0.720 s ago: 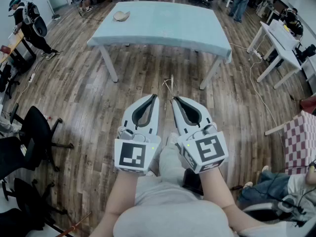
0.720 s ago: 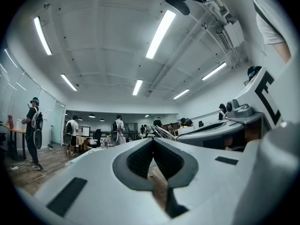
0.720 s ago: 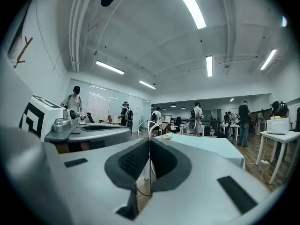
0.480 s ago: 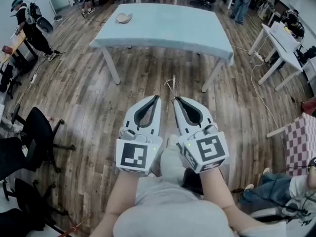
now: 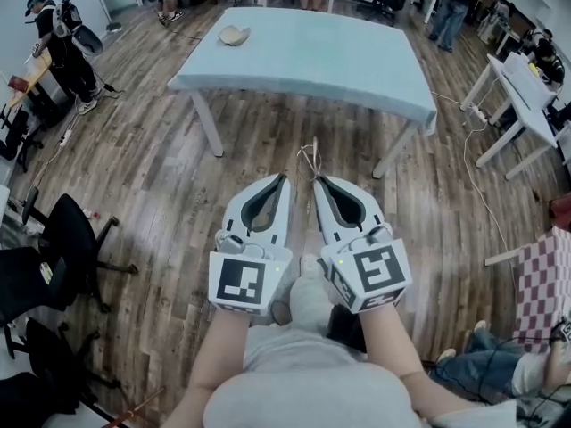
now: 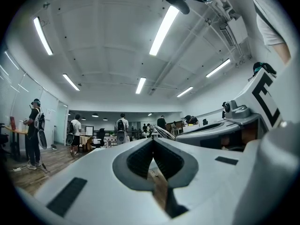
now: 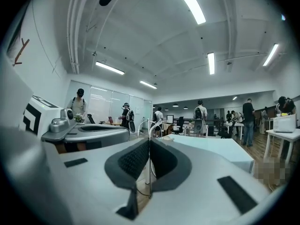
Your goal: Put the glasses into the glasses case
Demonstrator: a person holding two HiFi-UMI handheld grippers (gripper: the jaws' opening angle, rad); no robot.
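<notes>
I hold both grippers side by side at waist height over the wooden floor, well short of the light blue table (image 5: 312,56). A beige glasses case (image 5: 235,35) lies near the table's far left corner. My right gripper (image 5: 314,179) is shut on thin wire-framed glasses (image 5: 309,157), which stick out past its tips. In the right gripper view the glasses (image 7: 151,125) stand upright between the closed jaws of the right gripper (image 7: 149,142), with the table (image 7: 211,149) beyond. My left gripper (image 5: 284,177) is shut with nothing in it, as the left gripper (image 6: 153,142) also appears from its own camera.
Black office chairs (image 5: 62,239) stand at the left. White desks (image 5: 526,87) and a checkered seat (image 5: 544,270) are at the right. Several people stand round the room's far side. A cable (image 5: 468,163) trails over the floor right of the table.
The table and case have slid lower in the head view, a little closer to me. Both grippers keep the same pose and grip.
</notes>
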